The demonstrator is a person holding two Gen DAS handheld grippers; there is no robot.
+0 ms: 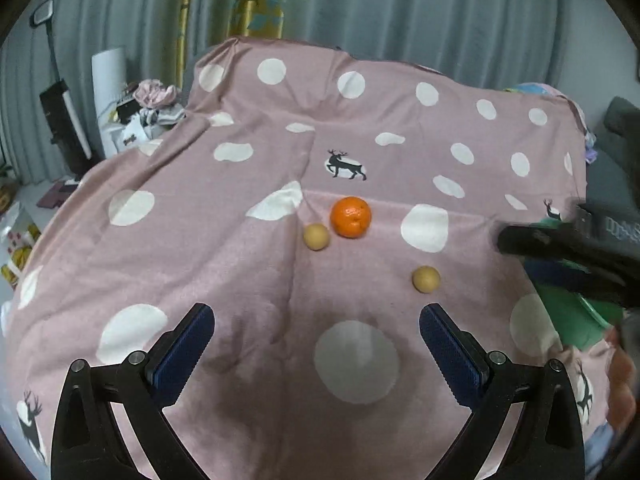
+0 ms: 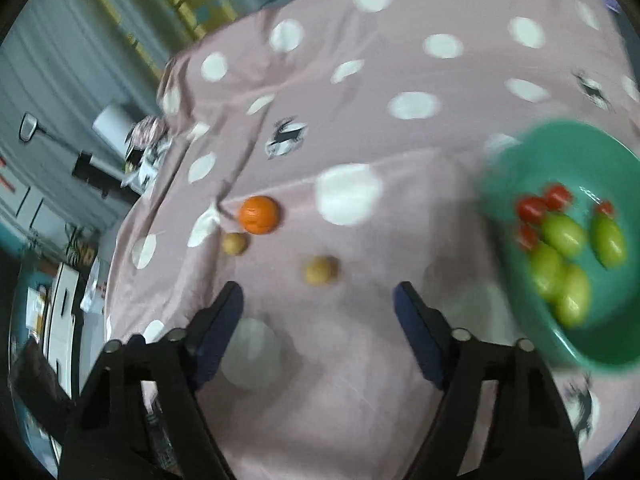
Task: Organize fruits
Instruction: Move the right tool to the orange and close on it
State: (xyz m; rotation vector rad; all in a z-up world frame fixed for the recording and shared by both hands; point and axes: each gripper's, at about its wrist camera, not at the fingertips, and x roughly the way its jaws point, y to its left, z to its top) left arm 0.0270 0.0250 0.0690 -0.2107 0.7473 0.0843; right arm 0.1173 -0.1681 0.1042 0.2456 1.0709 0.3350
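Both grippers, left gripper (image 1: 316,320) and right gripper (image 2: 318,296), hang wide open and empty, right nearest the tan fruit (image 2: 321,270), likely bound for the green bowl (image 2: 520,152).

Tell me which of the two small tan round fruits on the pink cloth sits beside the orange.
The farther small tan round fruit, just left of the orange. The nearer tan fruit lies alone.

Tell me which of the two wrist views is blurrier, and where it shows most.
The right wrist view is blurrier: the green bowl and the fruit inside it smear, and the white dots streak. The left wrist view is crisp on the orange and the cloth's deer print, with only the other gripper at its right edge blurred. Both bend straight lines, fisheye style.
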